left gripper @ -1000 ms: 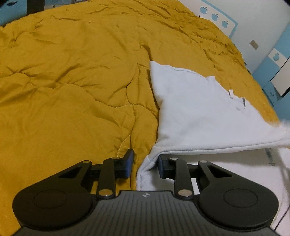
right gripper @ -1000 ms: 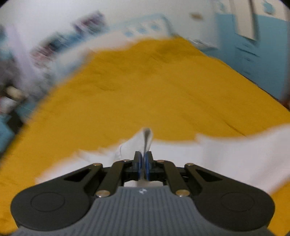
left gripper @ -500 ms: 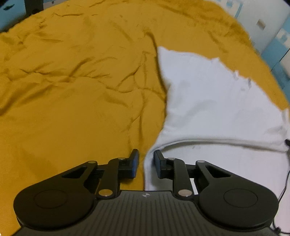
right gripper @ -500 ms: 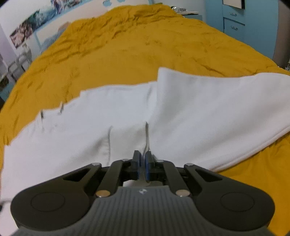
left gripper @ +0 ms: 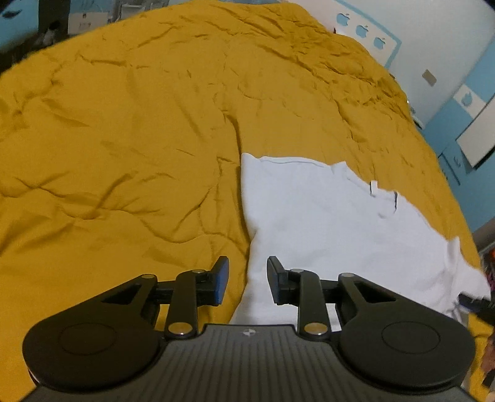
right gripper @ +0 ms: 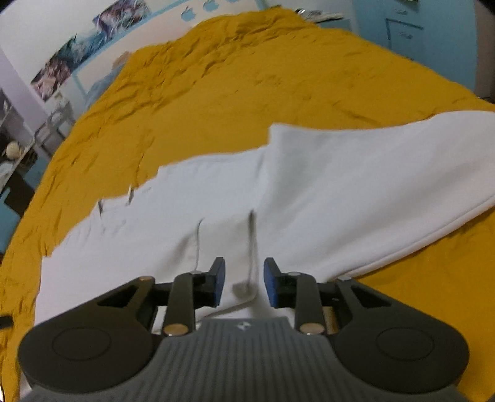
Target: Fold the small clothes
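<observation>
A white garment point(left gripper: 324, 216) lies folded over on the mustard-yellow bedspread point(left gripper: 123, 139). My left gripper point(left gripper: 246, 280) is open and empty, its jaws straddling the garment's left edge near the fold. In the right wrist view the same garment point(right gripper: 340, 191) spreads across the bedspread point(right gripper: 247, 92), with one layer lying over another. My right gripper point(right gripper: 243, 283) is open, and a raised crease of the white cloth stands between its jaws, apart from both pads. The other gripper's dark tip shows at the left wrist view's right edge.
The bed ends at blue-and-white walls and blue drawers point(right gripper: 427, 27) on the right. A poster point(right gripper: 74, 52) and shelving stand beyond the bed at the left in the right wrist view. Wide yellow bedspread lies left of the garment.
My right gripper has opened and let go of the white cloth it was pinching. My left gripper has opened wider. The garment's folded layer now lies flat on the bed.
</observation>
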Available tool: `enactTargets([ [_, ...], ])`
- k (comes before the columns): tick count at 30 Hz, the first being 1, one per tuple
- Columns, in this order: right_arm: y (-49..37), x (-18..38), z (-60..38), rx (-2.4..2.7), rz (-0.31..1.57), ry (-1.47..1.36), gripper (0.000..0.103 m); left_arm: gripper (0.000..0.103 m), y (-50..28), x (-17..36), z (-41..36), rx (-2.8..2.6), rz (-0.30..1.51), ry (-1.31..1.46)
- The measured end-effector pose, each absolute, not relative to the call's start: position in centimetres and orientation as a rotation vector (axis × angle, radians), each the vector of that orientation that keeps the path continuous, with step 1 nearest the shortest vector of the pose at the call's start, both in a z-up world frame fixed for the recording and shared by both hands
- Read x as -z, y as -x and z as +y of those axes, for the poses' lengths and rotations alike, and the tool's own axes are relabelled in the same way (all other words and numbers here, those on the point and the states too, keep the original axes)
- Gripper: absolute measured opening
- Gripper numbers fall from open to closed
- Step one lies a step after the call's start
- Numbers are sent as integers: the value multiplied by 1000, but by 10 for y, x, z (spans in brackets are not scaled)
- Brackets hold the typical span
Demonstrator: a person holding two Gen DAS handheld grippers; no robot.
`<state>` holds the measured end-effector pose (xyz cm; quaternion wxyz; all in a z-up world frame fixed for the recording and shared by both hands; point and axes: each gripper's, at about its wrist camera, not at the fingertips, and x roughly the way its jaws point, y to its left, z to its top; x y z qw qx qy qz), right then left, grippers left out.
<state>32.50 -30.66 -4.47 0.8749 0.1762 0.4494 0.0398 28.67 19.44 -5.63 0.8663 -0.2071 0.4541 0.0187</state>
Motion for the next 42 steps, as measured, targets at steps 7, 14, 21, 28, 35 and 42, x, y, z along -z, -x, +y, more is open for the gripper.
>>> enactTargets([
  [7,-321,44,-292,-109,904,-289,0,32,-299,70,197,-48,956,486],
  [14,-313,61,-289,-119,982,-172,0,35,-325,88,220,-38,892,682],
  [21,-321,48,-291,-71,914,-205,27,45,-351,104,232,-73,839,766],
  [28,-350,57,-280,-95,883,-291,22,6,-376,122,221,-68,796,771],
  [35,-363,80,-274,-70,918,-284,6,4,-366,91,195,-63,681,487],
  [42,-366,88,-272,-49,925,-252,0,9,-384,131,197,-169,826,451],
])
